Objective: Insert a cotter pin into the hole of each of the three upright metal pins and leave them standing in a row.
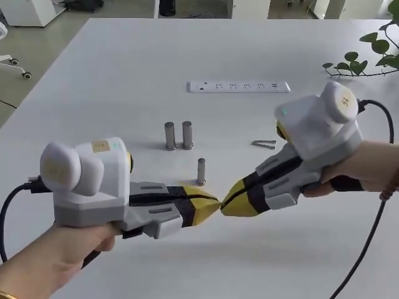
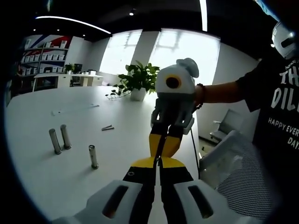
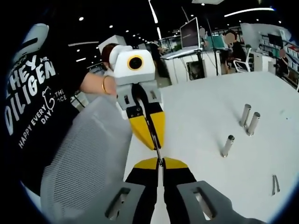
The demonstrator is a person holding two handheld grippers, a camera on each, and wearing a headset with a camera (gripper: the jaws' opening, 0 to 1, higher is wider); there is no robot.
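Note:
Three upright metal pins stand on the white table: two side by side (image 1: pixel 170 136) (image 1: pixel 187 134) and a shorter one (image 1: pixel 201 171) nearer me. In the left gripper view they are the pair (image 2: pixel 55 141) (image 2: pixel 65 136) and the single pin (image 2: pixel 93 157). A few cotter pins (image 1: pixel 264 144) (image 3: pixel 275 184) lie flat to the right of them. My left gripper (image 1: pixel 212 205) and right gripper (image 1: pixel 227 204) are both shut. They meet tip to tip just in front of the single pin. I see nothing between either pair of jaws.
A white power strip (image 1: pixel 238 86) lies across the table behind the pins. A potted plant (image 1: pixel 368 59) reaches in at the far right edge. A grey mesh chair (image 3: pixel 88 158) stands beside the table near me.

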